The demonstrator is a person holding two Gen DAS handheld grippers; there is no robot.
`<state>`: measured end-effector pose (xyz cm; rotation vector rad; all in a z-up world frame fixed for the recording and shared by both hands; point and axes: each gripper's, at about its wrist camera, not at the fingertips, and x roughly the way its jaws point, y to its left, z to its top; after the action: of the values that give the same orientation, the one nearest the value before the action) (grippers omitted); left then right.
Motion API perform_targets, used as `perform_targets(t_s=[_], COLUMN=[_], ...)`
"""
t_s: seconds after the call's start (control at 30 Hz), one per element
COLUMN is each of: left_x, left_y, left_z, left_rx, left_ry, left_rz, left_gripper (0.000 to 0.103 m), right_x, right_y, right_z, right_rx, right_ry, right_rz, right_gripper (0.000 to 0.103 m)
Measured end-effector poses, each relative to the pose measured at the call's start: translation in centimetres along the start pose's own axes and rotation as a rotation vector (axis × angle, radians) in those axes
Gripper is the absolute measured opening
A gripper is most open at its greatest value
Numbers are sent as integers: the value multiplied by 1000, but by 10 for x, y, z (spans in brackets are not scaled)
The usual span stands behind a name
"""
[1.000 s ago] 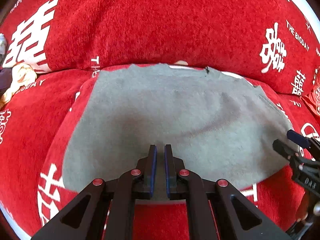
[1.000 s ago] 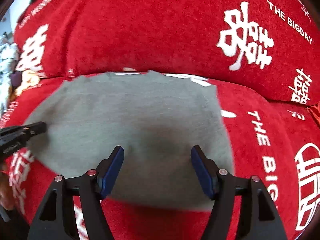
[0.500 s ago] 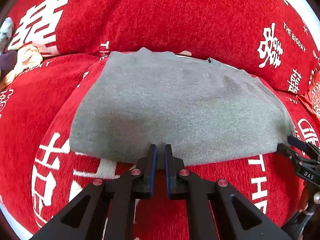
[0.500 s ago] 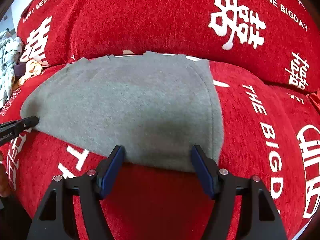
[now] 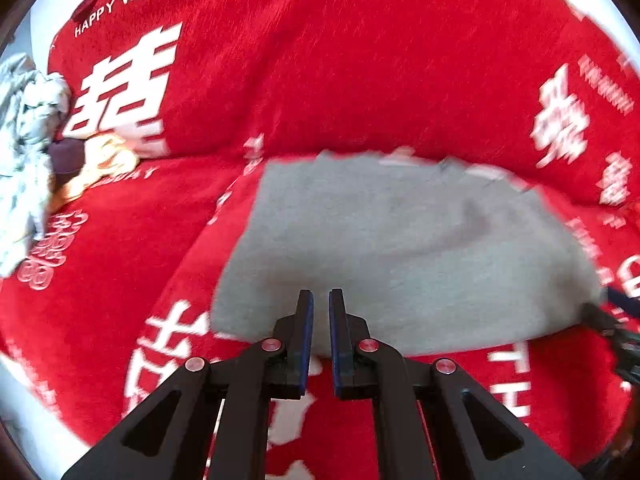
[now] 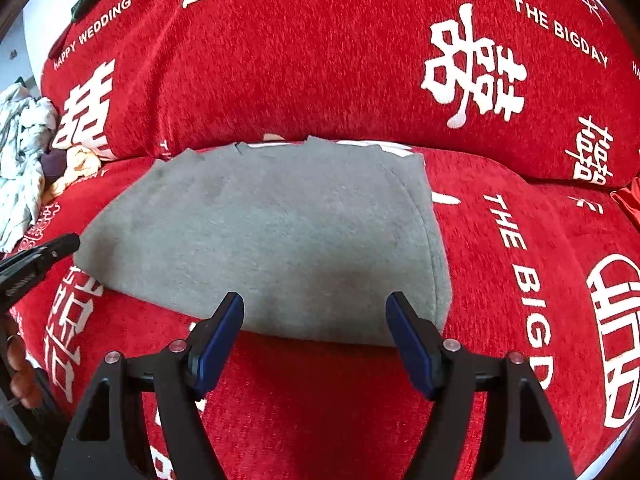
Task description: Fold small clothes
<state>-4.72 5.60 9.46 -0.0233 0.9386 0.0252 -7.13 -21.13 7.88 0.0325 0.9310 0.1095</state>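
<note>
A folded grey garment (image 5: pixel 400 248) lies flat on the red sofa seat (image 5: pixel 120 248), its far edge against the backrest. My left gripper (image 5: pixel 321 296) is shut with nothing in it, its tips over the garment's near edge. In the right wrist view the same grey garment (image 6: pixel 272 240) spreads ahead of my right gripper (image 6: pixel 315 300), whose jaws are opening with only air between them, just short of the near fold. The right gripper's tip (image 5: pixel 612 312) shows beside the garment's right corner. The left gripper's tip (image 6: pixel 48 252) sits at its left corner.
The red backrest cushion (image 6: pixel 320 60) with white lettering rises right behind the garment. A heap of pale clothes (image 5: pixel 28 160) with a yellow cloth (image 5: pixel 108 156) lies at the seat's far left. A hand with a bead bracelet (image 6: pixel 16 364) shows at the left edge.
Both grippers have drawn back toward the seat's front: the garment's near edge, earlier under the fingers, now lies at their tips. The right jaws stand slightly wider.
</note>
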Motion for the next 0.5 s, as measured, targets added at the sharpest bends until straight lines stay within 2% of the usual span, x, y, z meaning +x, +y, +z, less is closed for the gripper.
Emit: perform_targets(t_s=[0.03, 0.07, 0.1, 0.13, 0.2, 0.23, 0.27, 0.3, 0.33, 0.37, 0.43, 0.5], left_x=[7, 8, 2, -5, -17, -19, -17, -12, -8, -8, -22, -25], left_y=[0, 3, 7, 8, 10, 11, 12, 11, 11, 15, 20, 24], left_z=[1, 2, 1, 0, -3, -3, -2, 0, 1, 0, -7, -8], left_rx=[-2, -17, -43, -55, -67, -75, -77, -66, -60, -79, -130, -142], left_ry=[48, 56, 19, -22, -94, -101, -76, -26, 1, -12, -117, -111], left_rz=[5, -25, -52, -39, -20, -20, -20, -28, -36, -22, 46, 17], left_gripper=[9, 8, 3, 0, 0, 1, 11, 26, 77, 101, 101, 101], right_x=[-1, -3, -4, -5, -7, -7, -7, -7, -7, -8, -8, -8], right_y=[1, 2, 3, 4, 3, 3, 3, 4, 4, 5, 6, 8], right_z=[0, 0, 0, -1, -2, -2, -2, -2, -1, -1, 0, -1], right_rx=[-2, -6, -8, -11, -13, -13, -16, -18, -18, -15, -15, -23], right_ry=[-2, -8, -12, -15, -18, -16, -14, -13, -14, -16, -20, -20], right_rz=[1, 3, 2, -1, -3, -2, -3, -8, -9, -5, 0, -1], right_gripper=[77, 77, 77, 77, 77, 77, 77, 77, 77, 77, 77, 77])
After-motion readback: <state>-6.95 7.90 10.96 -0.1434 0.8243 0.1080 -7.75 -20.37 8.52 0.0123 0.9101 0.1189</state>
